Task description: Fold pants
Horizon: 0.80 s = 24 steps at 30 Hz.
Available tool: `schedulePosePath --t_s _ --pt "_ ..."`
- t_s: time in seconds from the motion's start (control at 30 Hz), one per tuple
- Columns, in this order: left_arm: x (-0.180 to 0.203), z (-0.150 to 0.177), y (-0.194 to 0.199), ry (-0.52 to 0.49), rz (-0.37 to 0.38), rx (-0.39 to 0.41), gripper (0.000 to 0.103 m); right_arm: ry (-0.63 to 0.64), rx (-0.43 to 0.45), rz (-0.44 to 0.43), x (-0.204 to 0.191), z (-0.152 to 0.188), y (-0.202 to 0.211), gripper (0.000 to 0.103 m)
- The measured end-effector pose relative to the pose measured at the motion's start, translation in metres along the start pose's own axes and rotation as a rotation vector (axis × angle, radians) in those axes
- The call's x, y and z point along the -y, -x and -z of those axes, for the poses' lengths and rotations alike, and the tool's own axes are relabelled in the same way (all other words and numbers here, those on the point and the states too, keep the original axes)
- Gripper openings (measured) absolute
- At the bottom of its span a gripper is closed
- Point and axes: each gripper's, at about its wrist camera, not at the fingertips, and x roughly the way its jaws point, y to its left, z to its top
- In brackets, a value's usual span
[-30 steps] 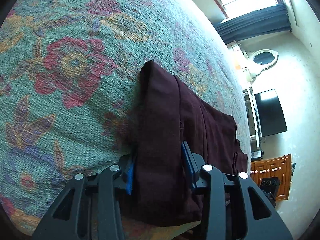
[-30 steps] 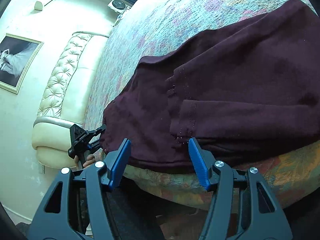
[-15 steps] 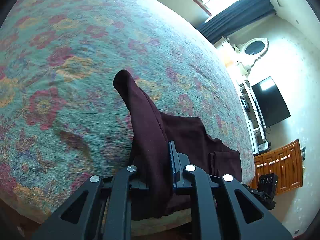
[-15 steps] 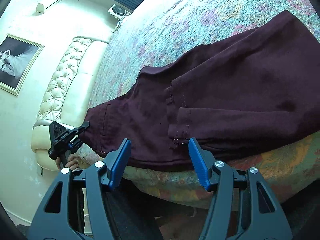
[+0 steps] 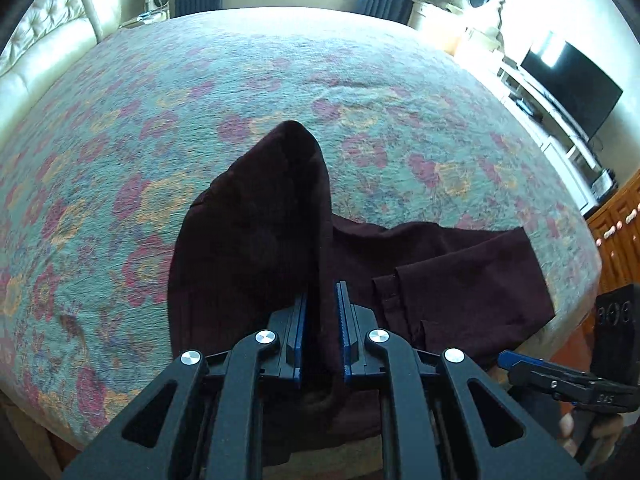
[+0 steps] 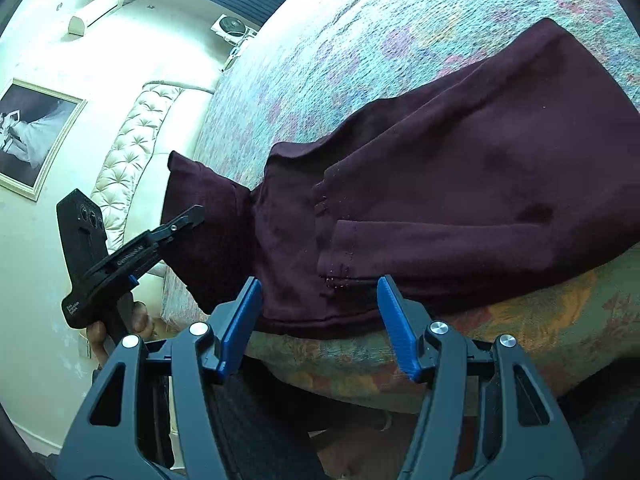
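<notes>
Left gripper (image 5: 321,320) jaws pinched tight on a bunched end of the dark maroon pants (image 5: 256,240), that end lifted off the floral bedspread (image 5: 120,128). Right gripper (image 6: 320,312) jaws spread about halfway, empty, at the bed's near edge before the hems. Rest of pants lies flat on bedspread. Tufted headboard (image 6: 124,160) beyond.

bedspread (image 5: 360,80) open beyond pants (image 5: 460,264), headboard (image 5: 48,28) left
</notes>
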Motion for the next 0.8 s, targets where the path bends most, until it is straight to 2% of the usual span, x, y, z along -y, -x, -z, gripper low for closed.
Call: schedulePosePath --t_s 0.03,0.13,0.23,0.3,0.37,0.4,0.5,0.57,0.67,0.73,0.8 --pt "0.01 0.002 -0.01 -0.014 0.017 -0.017 0.002 -0.011 0.004 -0.001 0.003 -0.001 0.002 0.06" --pt "0.029 0.011 -0.046 -0.033 -0.027 -0.081 0.002 -0.036 0.013 -0.001 0.013 -0.004 0.006 0.06" --pt "0.048 0.018 -0.058 -0.113 -0.111 -0.055 0.003 -0.045 0.018 0.003 0.017 -0.006 0.009 0.06" --pt "0.055 0.021 -0.052 -0.143 -0.138 -0.027 0.006 -0.058 0.021 -0.006 0.021 -0.007 0.01 0.06" --pt "0.056 0.024 -0.044 -0.149 -0.121 0.007 0.02 -0.069 0.028 -0.012 0.024 -0.008 0.014 0.06" --pt "0.056 0.024 -0.039 -0.144 -0.097 0.02 0.024 -0.073 0.032 -0.014 0.027 -0.008 0.018 0.06" --pt "0.051 0.025 -0.008 -0.105 -0.02 0.089 0.048 -0.087 0.036 -0.026 0.03 -0.01 0.02 0.06" --pt "0.043 0.028 0.021 -0.07 0.007 0.169 0.078 -0.099 0.02 -0.054 0.032 -0.009 0.015 0.061" --pt "0.023 0.035 0.059 -0.027 -0.012 0.283 0.083 -0.118 -0.009 -0.108 0.029 -0.008 0.006 0.063" --pt "0.005 0.039 0.072 -0.012 -0.036 0.3 0.085 -0.13 -0.031 -0.15 0.022 -0.009 -0.003 0.067" --pt "-0.02 0.045 0.076 0.032 -0.062 0.29 0.085 -0.125 -0.056 -0.182 0.012 -0.012 -0.016 0.068"
